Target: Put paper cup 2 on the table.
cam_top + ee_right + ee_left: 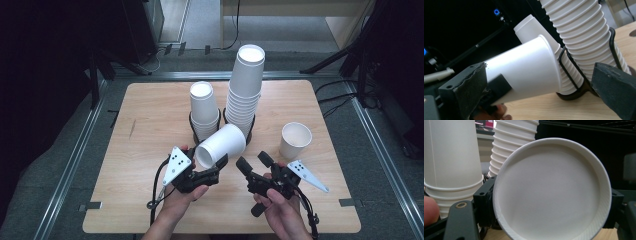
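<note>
My left gripper [212, 167] is shut on a white paper cup [222, 145], held on its side above the table with a jaw on either side near the rim. In the left gripper view the cup [551, 192] turns its open mouth to the camera. My right gripper [253, 160] stands open just right of the cup, its pads clear of it. In the right gripper view the cup [524, 72] lies ahead between the wide-apart jaws of the right gripper [539, 70].
Two upside-down cup stacks sit in black wire holders [574, 92] behind the held cup: a short stack [204, 107] and a tall stack [246, 85]. A single upright cup [295, 140] stands at the right on the wooden table [150, 125].
</note>
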### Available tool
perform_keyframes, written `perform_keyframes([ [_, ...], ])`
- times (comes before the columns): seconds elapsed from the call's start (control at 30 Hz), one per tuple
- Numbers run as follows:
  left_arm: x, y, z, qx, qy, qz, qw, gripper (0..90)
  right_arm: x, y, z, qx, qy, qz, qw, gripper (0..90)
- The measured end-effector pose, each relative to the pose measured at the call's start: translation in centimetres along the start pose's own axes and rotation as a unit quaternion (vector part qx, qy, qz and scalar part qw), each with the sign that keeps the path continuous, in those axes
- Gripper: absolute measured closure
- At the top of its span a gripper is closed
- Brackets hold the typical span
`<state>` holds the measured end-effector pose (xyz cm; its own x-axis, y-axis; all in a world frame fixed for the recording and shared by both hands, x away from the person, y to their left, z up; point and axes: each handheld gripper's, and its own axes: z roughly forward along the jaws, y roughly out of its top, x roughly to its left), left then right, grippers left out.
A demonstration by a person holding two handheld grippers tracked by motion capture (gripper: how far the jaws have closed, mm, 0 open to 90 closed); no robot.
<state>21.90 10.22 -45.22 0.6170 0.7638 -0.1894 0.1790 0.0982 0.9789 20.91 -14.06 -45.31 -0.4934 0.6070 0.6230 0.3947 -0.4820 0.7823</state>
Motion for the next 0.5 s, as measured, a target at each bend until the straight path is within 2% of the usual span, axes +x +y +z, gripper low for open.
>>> perform_keyframes([
  [0.1,-0.06,-0.20,0.06,-0.003,0.000,-0.002,1.0000,22.2,0.12,0.29,-0.14,-0.005,0.006,0.039,0.9992,0.1],
  [0.17,-0.12,-0.28,0.11,-0.004,0.000,-0.002,1.0000,22.2,0.23,0.46,-0.22,-0.004,0.009,0.072,0.9974,0.0],
  [0.3,-0.23,-0.38,0.15,-0.009,0.002,-0.001,1.0000,22.2,0.40,0.58,-0.22,-0.001,0.008,0.119,0.9928,0.0],
  [0.37,-0.25,-0.40,0.14,-0.011,0.001,-0.001,0.9999,22.2,0.39,0.62,-0.11,0.005,0.005,0.152,0.9884,0.0],
  [0.43,-0.31,-0.41,0.11,-0.013,0.001,0.000,0.9999,22.2,0.30,0.59,-0.01,0.008,0.004,0.189,0.9820,0.0],
  [0.47,-0.32,-0.42,0.11,-0.014,0.001,0.000,0.9999,22.2,0.29,0.59,0.06,0.008,0.002,0.215,0.9766,0.0],
  [0.5,-0.37,-0.43,0.09,-0.015,0.000,0.001,0.9999,22.2,0.28,0.59,0.08,0.008,0.001,0.225,0.9744,0.0],
])
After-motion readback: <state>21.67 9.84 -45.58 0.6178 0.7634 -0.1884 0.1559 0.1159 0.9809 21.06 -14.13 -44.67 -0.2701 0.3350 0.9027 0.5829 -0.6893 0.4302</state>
